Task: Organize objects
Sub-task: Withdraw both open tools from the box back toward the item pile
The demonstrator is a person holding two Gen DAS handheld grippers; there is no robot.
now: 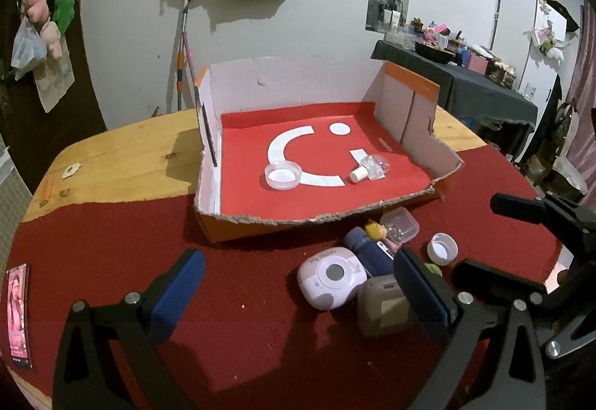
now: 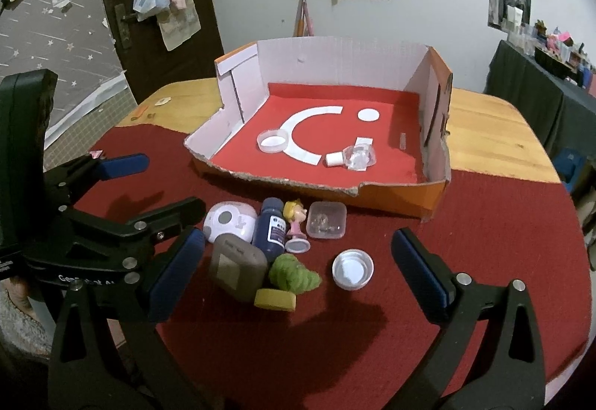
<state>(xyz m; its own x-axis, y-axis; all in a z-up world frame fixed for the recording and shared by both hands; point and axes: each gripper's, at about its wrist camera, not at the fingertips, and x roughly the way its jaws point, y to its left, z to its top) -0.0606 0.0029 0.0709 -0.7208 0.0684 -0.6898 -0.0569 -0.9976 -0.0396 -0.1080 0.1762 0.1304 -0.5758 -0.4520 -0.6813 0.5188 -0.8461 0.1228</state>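
Note:
An open cardboard box (image 1: 421, 153) with a red floor and a white smiley holds a clear round dish (image 1: 283, 176) and a crumpled clear bottle with a white cap (image 1: 368, 169). In front of it, on the red cloth, lie a pink-white round device (image 1: 331, 277), a dark blue bottle (image 2: 271, 225), a yellow-haired figurine (image 2: 295, 220), a clear small case (image 2: 327, 220), a white lid (image 2: 352, 268), a tan case (image 2: 236, 266), a green fuzzy piece (image 2: 294, 274) and a yellow disc (image 2: 275, 299). My left gripper (image 1: 300, 261) hovers open at the cluster's left. My right gripper (image 2: 298, 242) hovers open over its near side.
The wooden table (image 1: 123, 156) is half covered by the red cloth (image 1: 111, 253). A phone (image 1: 18, 313) lies at the cloth's left edge. A small orange piece (image 1: 47, 191) rests on the wood. A dark-draped table (image 1: 484, 89) with clutter stands behind on the right.

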